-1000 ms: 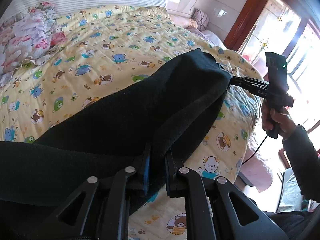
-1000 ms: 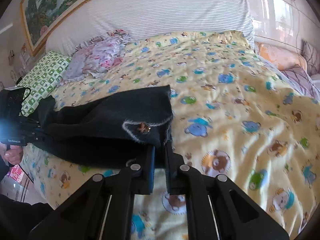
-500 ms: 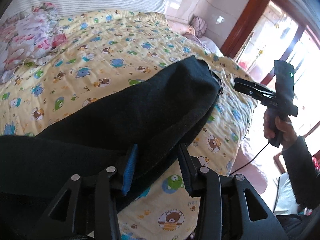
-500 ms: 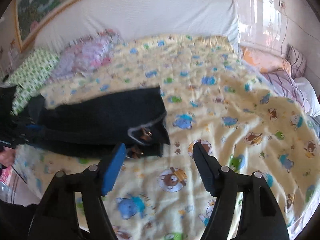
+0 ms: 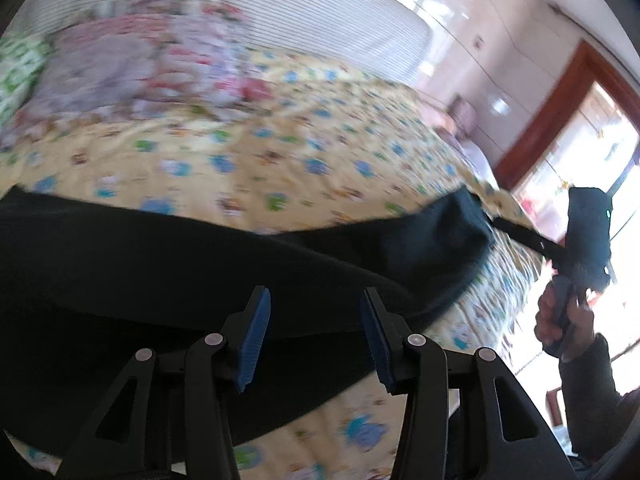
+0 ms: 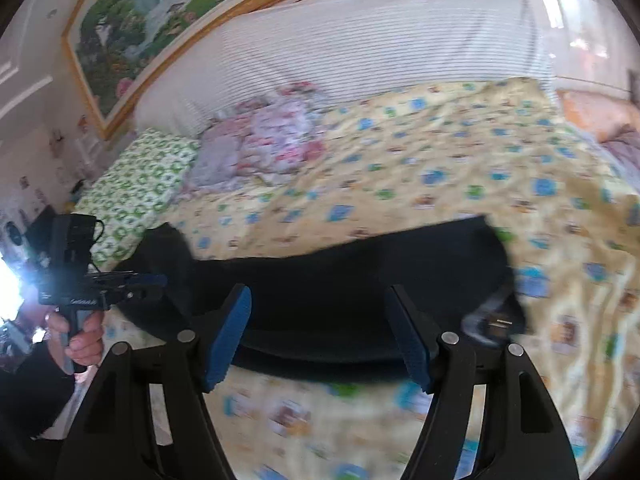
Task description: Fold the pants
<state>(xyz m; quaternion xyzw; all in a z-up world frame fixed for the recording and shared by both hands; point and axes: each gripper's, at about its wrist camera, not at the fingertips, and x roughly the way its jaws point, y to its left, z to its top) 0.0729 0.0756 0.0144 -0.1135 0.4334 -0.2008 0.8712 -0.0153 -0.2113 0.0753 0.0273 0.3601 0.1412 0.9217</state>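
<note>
Black pants (image 5: 168,264) lie folded lengthwise across the front of the bed; they also show in the right wrist view (image 6: 360,272), with the waistband and button at the right end (image 6: 496,322). My left gripper (image 5: 314,320) is open and empty, just above the pants. My right gripper (image 6: 320,320) is open and empty, pulled back above the pants' near edge. In the left wrist view the right gripper (image 5: 520,236) is beside the far end of the pants. In the right wrist view the left gripper (image 6: 154,280) is at the pants' left end.
The bed has a yellow bear-print quilt (image 6: 460,168). A floral blanket (image 6: 276,140) and a green pillow (image 6: 136,184) lie by the striped headboard (image 6: 360,40). A wooden door frame (image 5: 556,96) stands to the right of the bed.
Both grippers have let go of the pants, opened wide and drawn back. The pants have dropped flat onto the quilt.
</note>
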